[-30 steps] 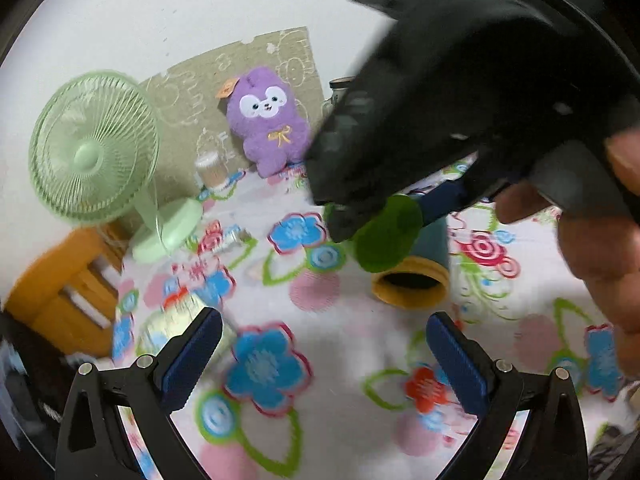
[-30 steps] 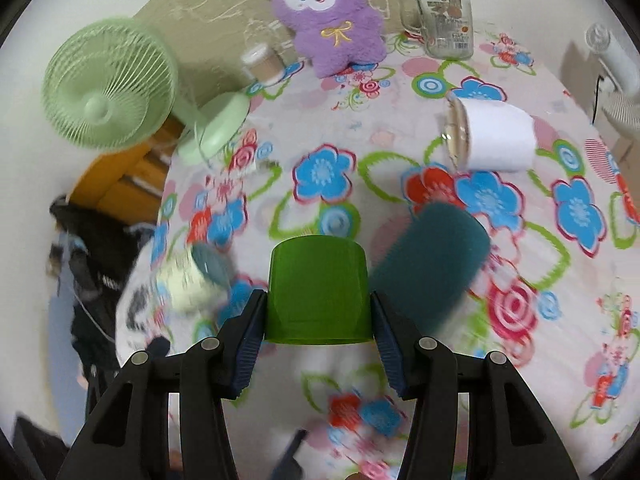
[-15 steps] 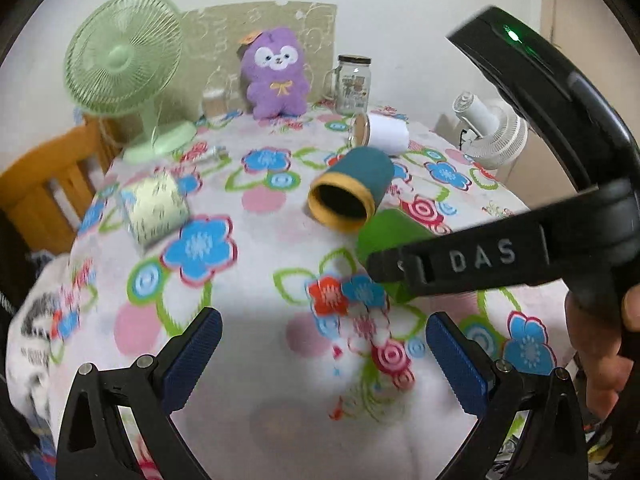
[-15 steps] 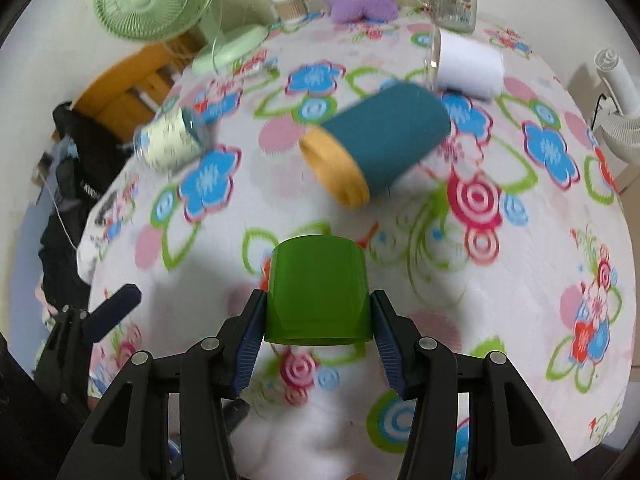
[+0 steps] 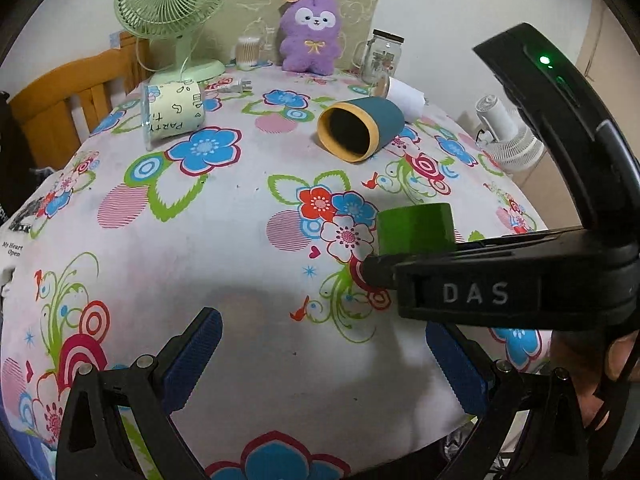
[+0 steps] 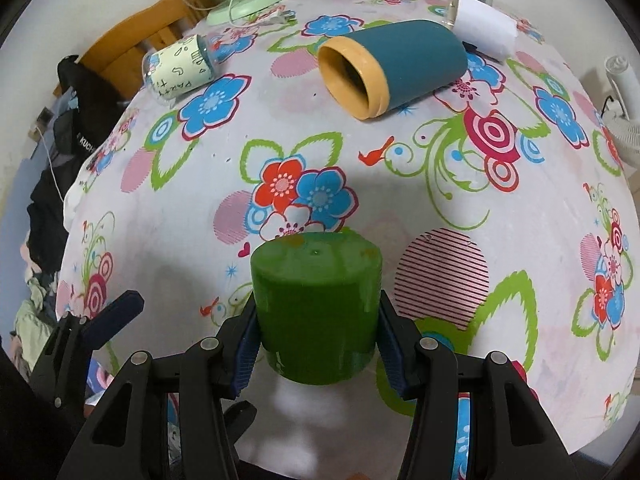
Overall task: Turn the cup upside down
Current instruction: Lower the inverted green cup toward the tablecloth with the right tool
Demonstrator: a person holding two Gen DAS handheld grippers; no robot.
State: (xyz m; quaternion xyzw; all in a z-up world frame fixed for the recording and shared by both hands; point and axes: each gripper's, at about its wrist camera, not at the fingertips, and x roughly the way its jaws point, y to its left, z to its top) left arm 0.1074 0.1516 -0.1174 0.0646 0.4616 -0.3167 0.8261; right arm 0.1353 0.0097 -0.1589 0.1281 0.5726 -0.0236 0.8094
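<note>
My right gripper [image 6: 318, 346] is shut on a green cup [image 6: 316, 308], its blue pads on the cup's two sides. The cup's closed base faces up and its mouth faces down, near the table's front edge. From the left wrist the green cup [image 5: 416, 229] shows at the right, just above the flowered tablecloth [image 5: 224, 248], held by the black right gripper body [image 5: 500, 280]. My left gripper [image 5: 324, 364] is open and empty, to the left of the cup over the front of the table.
A teal cup with a yellow rim [image 6: 392, 68] lies on its side mid-table. A cream printed cup [image 6: 178, 68] lies at the left, a white cup [image 6: 482, 26] at the back right. A green fan [image 5: 176, 12], purple plush [image 5: 310, 34] and glass jar [image 5: 380, 58] stand at the back.
My right gripper has carried the green cup back to the near part of the table and lowered it, base now up. My left gripper has pulled back and tilted down.
</note>
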